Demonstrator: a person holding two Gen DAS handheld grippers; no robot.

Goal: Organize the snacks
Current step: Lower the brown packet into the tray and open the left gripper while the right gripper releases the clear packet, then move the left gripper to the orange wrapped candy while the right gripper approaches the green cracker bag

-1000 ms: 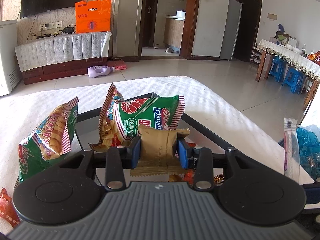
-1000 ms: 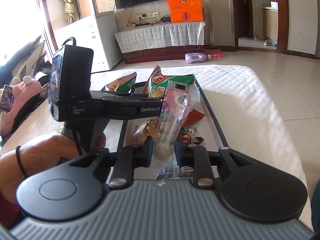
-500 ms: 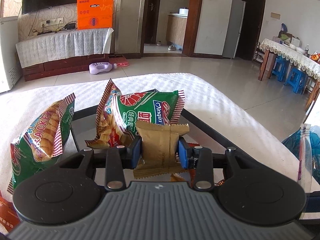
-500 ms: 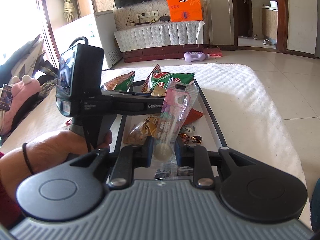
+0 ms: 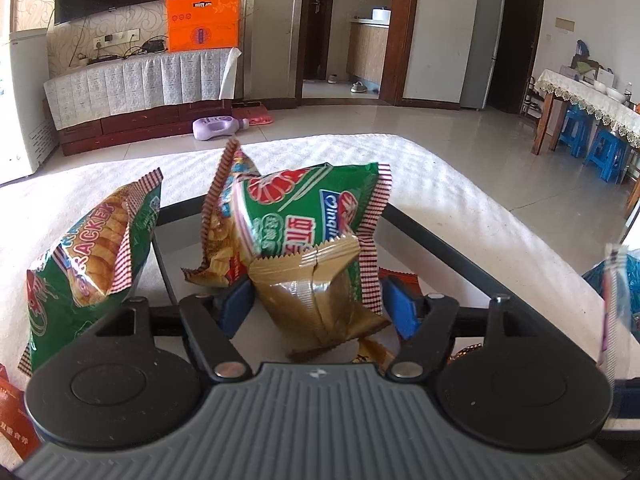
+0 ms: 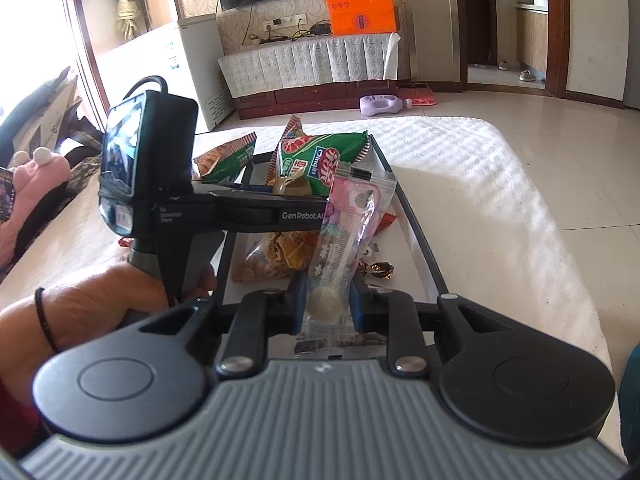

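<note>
Gold foil snack packet [image 5: 316, 300] tipped between left gripper [image 5: 318, 306] pads, touching neither, over black-rimmed tray [image 5: 436, 240], just before green shrimp-cracker bag [image 5: 308, 216]. Jaws just opened; earlier clamped upright, now released and leaning right. Right gripper [image 6: 328, 304] nipped tight on clear pink-printed candy sachet [image 6: 348, 224], long axis upright, above tray.

Gold snack packet [image 5: 316, 300] tilts in tray [image 5: 440, 248] against green bag [image 5: 308, 212].

Three green cracker bags: one [image 5: 92, 256] at left of the left wrist view, two [image 5: 312, 216] overlapping at centre. One gold packet [image 5: 316, 300] below them. One clear pink-printed packet [image 6: 348, 232] mid-frame in the right view. Two foil-wrapped candies [image 6: 378, 269] beside it.
</note>
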